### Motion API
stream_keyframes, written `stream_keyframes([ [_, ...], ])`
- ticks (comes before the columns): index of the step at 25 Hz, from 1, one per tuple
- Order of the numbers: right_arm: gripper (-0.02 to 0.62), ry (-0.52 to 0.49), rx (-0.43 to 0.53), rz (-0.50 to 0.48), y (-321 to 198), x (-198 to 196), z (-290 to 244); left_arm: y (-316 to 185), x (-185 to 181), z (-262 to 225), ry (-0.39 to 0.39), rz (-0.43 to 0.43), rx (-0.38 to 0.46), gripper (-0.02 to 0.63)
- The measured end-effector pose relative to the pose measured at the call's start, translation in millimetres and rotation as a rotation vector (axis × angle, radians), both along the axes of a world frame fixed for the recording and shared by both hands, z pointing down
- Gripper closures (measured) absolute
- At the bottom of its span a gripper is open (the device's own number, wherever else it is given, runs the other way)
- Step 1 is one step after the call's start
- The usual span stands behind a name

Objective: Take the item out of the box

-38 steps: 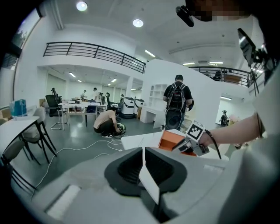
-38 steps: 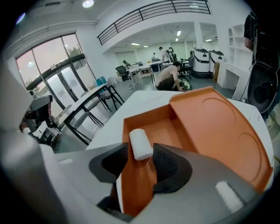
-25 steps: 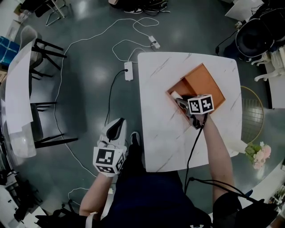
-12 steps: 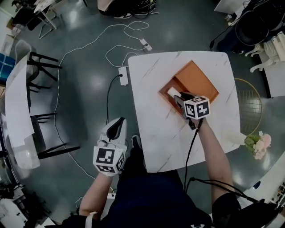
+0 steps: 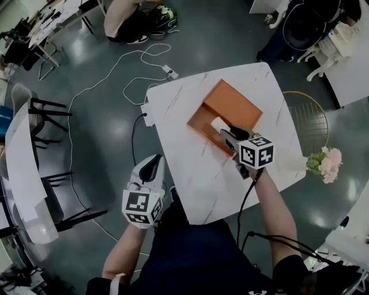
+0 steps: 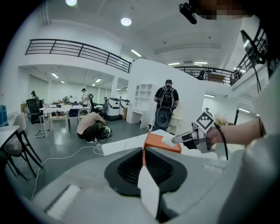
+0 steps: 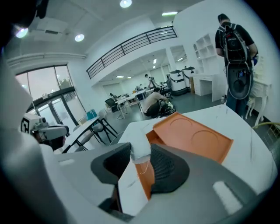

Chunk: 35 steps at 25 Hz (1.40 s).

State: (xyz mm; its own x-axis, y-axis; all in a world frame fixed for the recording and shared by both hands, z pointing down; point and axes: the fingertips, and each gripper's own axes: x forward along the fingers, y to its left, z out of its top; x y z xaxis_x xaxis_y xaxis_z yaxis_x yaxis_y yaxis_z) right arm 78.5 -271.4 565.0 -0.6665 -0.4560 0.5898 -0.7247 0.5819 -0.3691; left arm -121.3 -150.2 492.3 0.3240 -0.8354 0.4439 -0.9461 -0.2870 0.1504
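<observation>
An open orange box (image 5: pixel 229 103) lies on the white marble table (image 5: pixel 184 167), also visible in the right gripper view as the orange box (image 7: pixel 192 140). My right gripper (image 5: pixel 226 131) sits at the box's near edge, shut on a white item (image 5: pixel 217 123). In its own view the right gripper (image 7: pixel 141 159) clamps the white item (image 7: pixel 130 186) between its dark pads. My left gripper (image 5: pixel 153 164) hangs off the table's left side over the floor, jaws together and empty. In the left gripper view the left gripper (image 6: pixel 144 164) points at the box (image 6: pixel 162 142).
White cables and a power strip (image 5: pixel 169 72) lie on the floor behind the table. Black chairs (image 5: pixel 52 109) stand at the left, a gold wire frame (image 5: pixel 308 118) and flowers (image 5: pixel 326 163) at the right. A person (image 5: pixel 124 17) crouches at the back.
My right gripper has drawn back from inside the box to its near edge with the white item in it. The left gripper has stayed in place. The head view has shifted.
</observation>
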Motion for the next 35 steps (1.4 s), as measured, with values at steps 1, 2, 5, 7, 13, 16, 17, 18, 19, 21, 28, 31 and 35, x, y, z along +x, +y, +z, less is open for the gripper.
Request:
stream_keyframes([
  [1,0.446,-0.022,0.014,0.031,2.3,6.6,-8.8,-1.4,4.4,-2.6,0.001,0.013,0.006,0.586],
  [2,0.446,-0.042,0.029,0.062,4.7,13.6,-17.8,-2.9,9.3,-5.1,0.001,0.028,0.012,0.586],
  [5,0.446,-0.082,0.073,0.138,15.7,35.8,-41.8,-4.7,26.5,-13.1,0.003,0.078,0.033,0.586],
  [7,0.446,-0.092,0.09,0.174,25.7,50.9,-52.6,-3.7,38.7,-18.4,0.005,0.112,0.046,0.586],
  [13,0.446,-0.102,0.138,0.301,58.5,99.0,-73.2,2.5,65.5,-26.7,0.013,0.183,0.064,0.586],
  [16,0.446,-0.095,0.181,0.387,77.2,122.8,-86.8,1.3,73.6,-33.6,0.014,0.212,0.077,0.586],
  [17,0.446,-0.085,0.199,0.415,83.7,129.1,-91.1,0.2,76.0,-37.2,0.014,0.221,0.084,0.586],
  [18,0.446,-0.072,0.219,0.439,89.7,134.1,-94.8,-1.1,78.3,-40.7,0.014,0.23,0.091,0.586],
  [19,0.446,-0.056,0.242,0.457,94.8,137.9,-97.1,-2.7,80.8,-43.3,0.015,0.237,0.098,0.586],
  [21,0.446,-0.017,0.283,0.481,102.2,144.1,-95.1,-6.0,85.6,-45.0,0.017,0.246,0.107,0.586],
  [28,0.446,0.11,0.243,0.532,127.6,162.0,-31.7,0.2,92.6,-28.7,0.014,0.253,0.068,0.586],
  [31,0.446,0.137,0.2,0.533,134.7,163.4,-3.0,3.0,88.1,-20.0,0.005,0.242,0.048,0.586],
  [35,0.446,0.17,0.153,0.518,139.9,161.5,34.3,4.8,81.7,-12.6,-0.032,0.228,0.045,0.586],
])
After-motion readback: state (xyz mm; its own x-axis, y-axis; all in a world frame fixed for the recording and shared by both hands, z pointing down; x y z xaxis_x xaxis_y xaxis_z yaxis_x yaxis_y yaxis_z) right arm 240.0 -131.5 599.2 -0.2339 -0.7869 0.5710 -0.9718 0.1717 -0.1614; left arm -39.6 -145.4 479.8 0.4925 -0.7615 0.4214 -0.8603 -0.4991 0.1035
